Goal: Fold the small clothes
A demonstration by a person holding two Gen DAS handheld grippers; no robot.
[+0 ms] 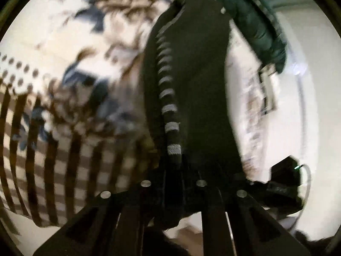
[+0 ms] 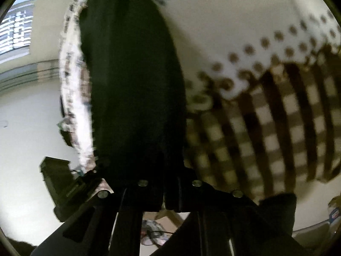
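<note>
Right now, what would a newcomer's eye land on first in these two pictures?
A dark garment fills the middle of both views, running up from each tool; in the left view a column of grey stripes runs along it. Behind it lies a cloth with brown checks, a dotted border and, in the left view, blurred blue and brown flowers. Both tools look shut on the garment.

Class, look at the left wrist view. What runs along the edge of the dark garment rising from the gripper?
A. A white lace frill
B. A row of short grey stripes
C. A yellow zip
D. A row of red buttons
B: the dark garment carries a line of short grey stripes up its left edge, beside the checked and flowered cloth.
</note>
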